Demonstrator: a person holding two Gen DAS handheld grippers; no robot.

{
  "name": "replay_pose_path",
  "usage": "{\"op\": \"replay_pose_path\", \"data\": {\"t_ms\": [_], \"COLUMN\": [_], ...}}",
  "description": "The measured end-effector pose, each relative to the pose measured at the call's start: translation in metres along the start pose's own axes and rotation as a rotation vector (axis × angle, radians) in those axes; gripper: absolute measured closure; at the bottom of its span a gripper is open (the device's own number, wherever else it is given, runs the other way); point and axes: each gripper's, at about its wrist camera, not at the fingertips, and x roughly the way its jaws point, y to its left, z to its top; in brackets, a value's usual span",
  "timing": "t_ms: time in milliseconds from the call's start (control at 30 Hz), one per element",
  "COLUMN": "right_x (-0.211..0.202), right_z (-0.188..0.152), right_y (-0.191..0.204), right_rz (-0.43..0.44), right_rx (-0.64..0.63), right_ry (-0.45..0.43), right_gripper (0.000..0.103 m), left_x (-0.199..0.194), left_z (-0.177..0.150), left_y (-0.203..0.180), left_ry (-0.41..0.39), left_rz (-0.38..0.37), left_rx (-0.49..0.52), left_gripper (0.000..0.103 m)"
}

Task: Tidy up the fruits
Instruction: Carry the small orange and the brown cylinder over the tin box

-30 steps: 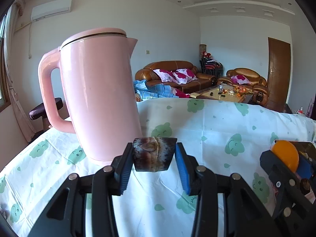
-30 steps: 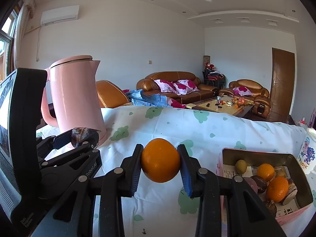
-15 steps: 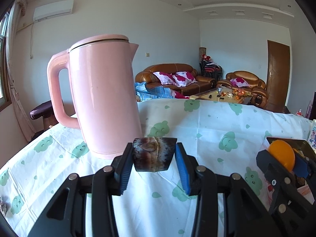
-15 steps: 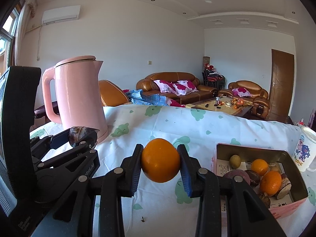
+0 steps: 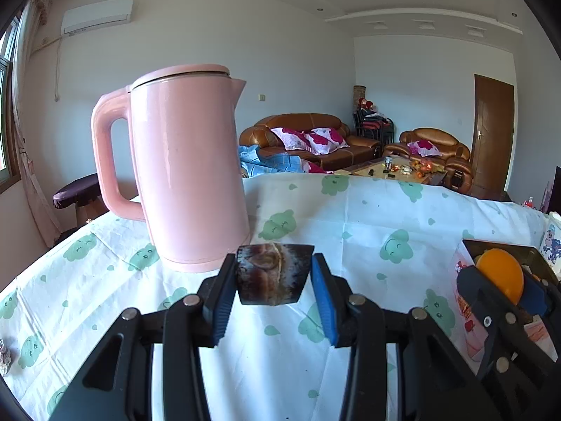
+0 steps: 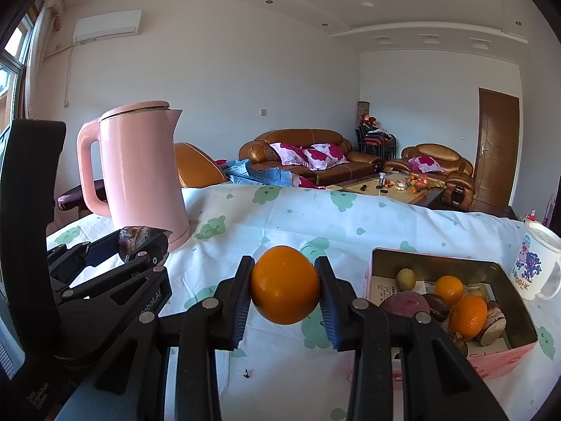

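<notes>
Our left claw (image 5: 274,282) grips a dark brown fruit slice (image 5: 274,273) above the table (image 5: 368,217), before a pink kettle (image 5: 189,168). Our right claw (image 6: 284,289) clamps an orange (image 6: 284,289) beside the fruit tin (image 6: 491,358).

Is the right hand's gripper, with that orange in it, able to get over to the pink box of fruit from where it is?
Probably yes. The right gripper, shut on the orange, hangs just left of the open pink box, and only bare tablecloth shows between them. The left gripper sits off to the other side.

Both wrist cameras look low and close across the table, sharing the pink kettle (image 5: 189,168) and sofas (image 6: 308,154).
</notes>
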Motion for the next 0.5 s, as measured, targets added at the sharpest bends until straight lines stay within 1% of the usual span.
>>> {"op": "replay_pose_path", "data": {"t_ms": [500], "right_x": [-0.0070], "right_z": [-0.0030], "right_y": [-0.0064], "right_rz": [0.001], "right_rx": [0.010], "right_ry": [0.002], "right_gripper": [0.065], "left_x": [-0.0113], "left_z": [-0.0049], "left_y": [-0.0086], "left_ry": [-0.007], "left_rz": [-0.001], "left_rx": [0.013], "left_gripper": [0.060]}}
